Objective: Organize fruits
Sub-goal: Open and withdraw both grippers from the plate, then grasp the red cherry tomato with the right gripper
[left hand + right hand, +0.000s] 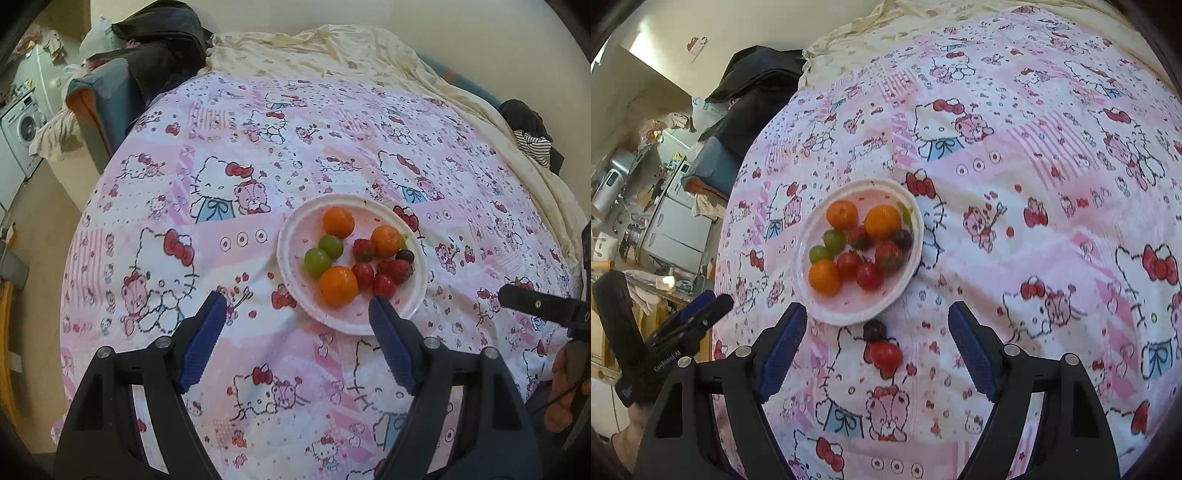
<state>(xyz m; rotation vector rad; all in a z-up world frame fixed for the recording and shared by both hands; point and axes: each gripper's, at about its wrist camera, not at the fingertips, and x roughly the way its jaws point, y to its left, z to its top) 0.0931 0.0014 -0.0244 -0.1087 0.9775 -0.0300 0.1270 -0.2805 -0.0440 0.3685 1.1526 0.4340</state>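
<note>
A white plate (354, 319) (827, 314) sits on a bed sheet printed with cartoon cats. It holds three oranges (338, 286), two green grapes (317, 261), strawberries (399, 270), cherry tomatoes (362, 275) and a dark grape (405, 254). My left gripper (297, 299) hovers open and empty over the plate's near edge. My right gripper (877, 308) is open too. A loose cherry tomato (885, 355) and a dark grape (874, 329) lie on the sheet just outside the plate, between its fingers and untouched.
A cream blanket (314, 48) covers the far end of the bed. Dark clothes (162, 44) are piled at the far left and a striped garment (535, 146) lies at the right edge. A washing machine (22, 129) stands past the bed's left side. A hand (565, 391) grips the right tool.
</note>
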